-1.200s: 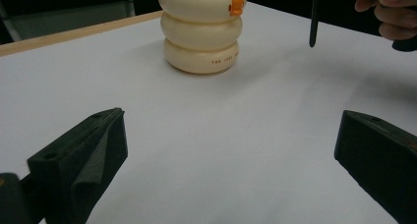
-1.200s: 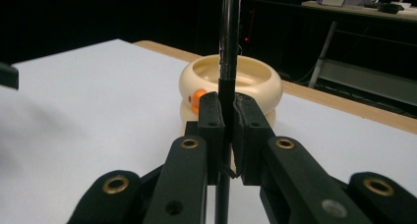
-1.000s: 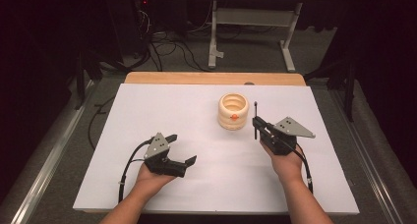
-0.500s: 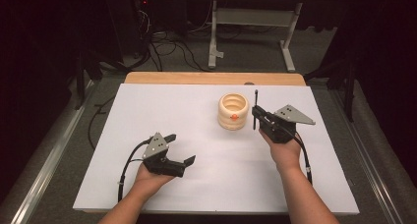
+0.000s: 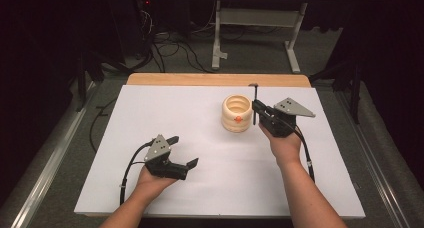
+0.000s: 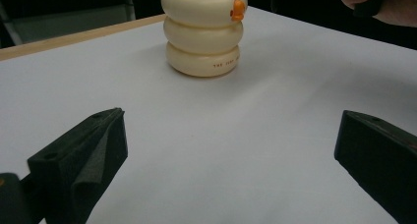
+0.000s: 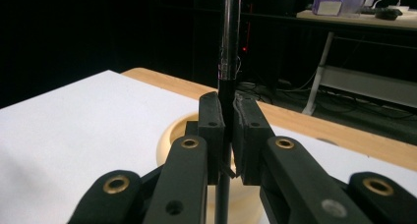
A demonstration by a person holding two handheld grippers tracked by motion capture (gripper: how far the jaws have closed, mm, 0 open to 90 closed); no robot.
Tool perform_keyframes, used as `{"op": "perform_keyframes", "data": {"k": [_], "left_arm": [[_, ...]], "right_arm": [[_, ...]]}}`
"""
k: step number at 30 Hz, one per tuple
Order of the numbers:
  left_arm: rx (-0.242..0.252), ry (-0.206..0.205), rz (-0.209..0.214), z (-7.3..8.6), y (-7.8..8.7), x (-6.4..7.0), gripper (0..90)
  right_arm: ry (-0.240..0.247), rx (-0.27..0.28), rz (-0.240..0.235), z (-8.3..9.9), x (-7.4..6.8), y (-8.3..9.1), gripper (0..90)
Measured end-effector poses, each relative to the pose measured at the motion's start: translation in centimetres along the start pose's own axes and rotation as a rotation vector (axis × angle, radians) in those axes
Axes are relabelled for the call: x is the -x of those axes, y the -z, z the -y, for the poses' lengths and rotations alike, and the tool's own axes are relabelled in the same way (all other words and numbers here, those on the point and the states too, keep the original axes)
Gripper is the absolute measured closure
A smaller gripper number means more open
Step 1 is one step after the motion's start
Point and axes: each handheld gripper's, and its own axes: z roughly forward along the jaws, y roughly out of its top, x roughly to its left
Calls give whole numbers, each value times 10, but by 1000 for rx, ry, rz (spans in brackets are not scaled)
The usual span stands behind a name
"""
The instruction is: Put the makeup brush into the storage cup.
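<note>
Jaws of the right gripper [image 5: 256, 108] are pressed together on one thin black pen [image 7: 227, 62], which stands upright between the two pads; in the right gripper view its dark lower shaft runs down through the clamp and its clear upper part rises above it. From the high view this gripper hovers just beside the right flank of one cream holder [image 5: 236, 113], a cup shaped like three stacked rings with a small orange mark on its side, and the pen stands next to the holder's rim, outside it. Whether the pen touches the holder cannot be told. The left gripper [image 5: 179, 150] rests low over the near left part of the desk with its two jaws spread wide and nothing between them; in the left gripper view the holder [image 6: 204, 30] stands well ahead of those jaws, with small dark lettering on its bottom ring. So the count is two grippers, one pen, one holder. They sit on a white sheet [image 5: 165, 113] that covers most of the desk, with a strip of pale wood [image 5: 200, 79] showing along the far edge. Beyond it the room is dark, with grey carpet, a tangle of black cables [image 5: 170, 43] on the floor and the white legs of another table [image 5: 255, 23].
</note>
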Motion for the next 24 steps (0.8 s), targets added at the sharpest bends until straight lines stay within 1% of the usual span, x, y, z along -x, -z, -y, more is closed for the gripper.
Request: {"op": "perform_keyframes", "data": {"k": [5,10,11,15,18,19,22,23,24], "left_arm": [[1,-2,0,0,1,0,1],[7,-2,-4,-1,2,0,1],[7,-1,-4,-1,2,-1,1],[9,0,-2,-1,2,0,1],[7,-4,0,-1,2,0,1],[6,-5,0,-1,2,0,1],[9,0,2,-1,3,0,1],[10,1,3,-1,3,0,1],[10,2,3,-1,3,0,1]], "right_arm": [[20,14,-3,-12,-2,-4,858],[22,25,-7,-23,-5,-10,858],[32,28,-7,-24,-4,-12,858],[25,28,-9,-28,-6,-19,858],[31,23,-4,-29,-6,-26,858],[27,18,-10,-30,-6,-28,858],[30,17,-5,-32,-5,-33,858],[39,22,-2,-33,-4,-35,858],[29,21,-1,-33,-4,-35,858]]}}
